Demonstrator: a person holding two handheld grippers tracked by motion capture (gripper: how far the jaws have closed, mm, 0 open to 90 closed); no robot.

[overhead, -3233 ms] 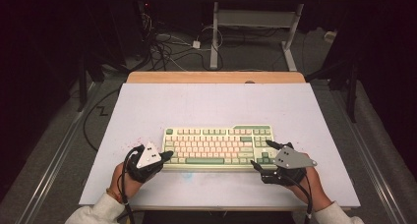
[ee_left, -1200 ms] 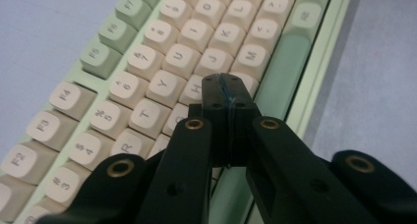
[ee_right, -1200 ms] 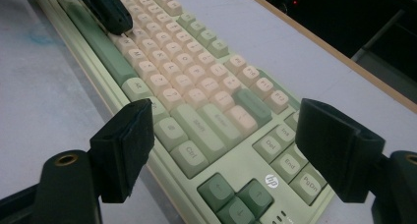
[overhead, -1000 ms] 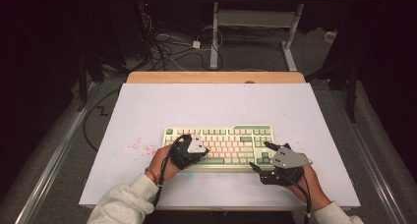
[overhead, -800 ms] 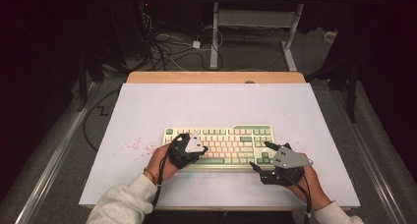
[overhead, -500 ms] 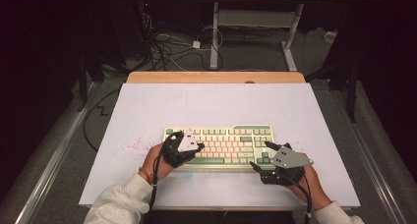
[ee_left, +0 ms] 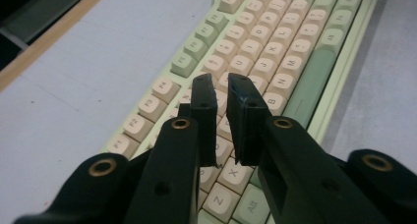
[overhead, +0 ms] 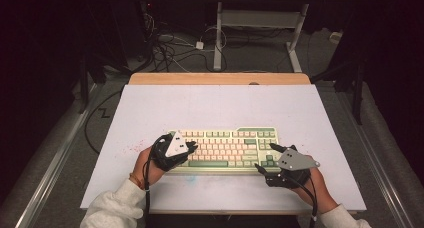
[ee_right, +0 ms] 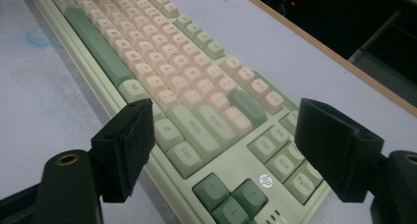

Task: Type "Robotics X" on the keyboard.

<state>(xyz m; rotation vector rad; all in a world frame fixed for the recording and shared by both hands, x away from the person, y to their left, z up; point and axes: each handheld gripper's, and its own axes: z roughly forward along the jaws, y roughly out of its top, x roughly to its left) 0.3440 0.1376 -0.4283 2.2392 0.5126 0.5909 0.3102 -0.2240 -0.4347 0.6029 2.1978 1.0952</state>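
A pale green keyboard (overhead: 225, 148) with cream and green keys lies near the front of the white table. Over its left end, tilted down at the keys, hovers my left gripper (overhead: 193, 146). In the left gripper view the left gripper (ee_left: 221, 81) shows a narrow gap between its pads. Its jaws have just been opening and nothing is between them. The keyboard (ee_left: 275, 52) runs away beyond them. My right gripper (overhead: 265, 157) stands wide open at the keyboard's right end. In the right gripper view the right gripper (ee_right: 225, 108) straddles the keyboard (ee_right: 162, 62) near its arrow keys without touching it.
The white table top (overhead: 215, 108) ends in a wooden strip (overhead: 220, 79) at the far side. Faint pink marks (overhead: 132, 149) lie left of the keyboard. Cables (overhead: 175, 43) and a white desk frame (overhead: 260, 23) stand on the dark floor beyond.
My left gripper has slid left along the keyboard toward its left end and lifted slightly. The right gripper has stayed put.
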